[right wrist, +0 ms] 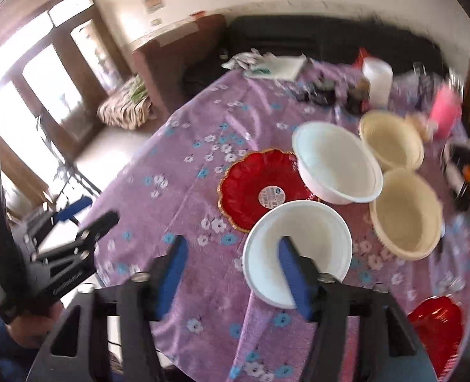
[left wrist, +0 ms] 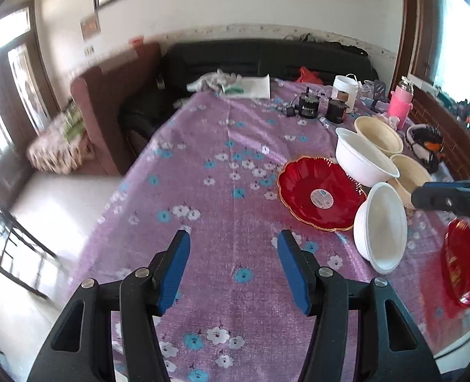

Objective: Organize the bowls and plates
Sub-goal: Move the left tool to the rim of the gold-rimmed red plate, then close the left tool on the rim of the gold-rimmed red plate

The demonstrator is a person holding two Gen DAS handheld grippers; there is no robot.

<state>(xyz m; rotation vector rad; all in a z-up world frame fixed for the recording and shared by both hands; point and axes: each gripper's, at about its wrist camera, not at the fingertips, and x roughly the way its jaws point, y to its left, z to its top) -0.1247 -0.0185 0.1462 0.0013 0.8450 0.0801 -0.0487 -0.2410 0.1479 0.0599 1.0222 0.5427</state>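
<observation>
1. The right claw [right wrist: 233, 273] stands open; its right finger [right wrist: 293, 278] overlaps the near white bowl [right wrist: 301, 238], contact unclear.
2. The left claw [left wrist: 233, 269] hangs open over bare purple floral surface [left wrist: 222, 172].
3. Beyond: a red scalloped plate [right wrist: 251, 187], another white bowl [right wrist: 336, 159], two cream bowls [right wrist: 406, 213].

No wording can be made out: the round white sticker [left wrist: 322, 198] inside the red scalloped gold-rimmed plate [left wrist: 308, 178], beyond the fingers, carries print too small to read.
</observation>
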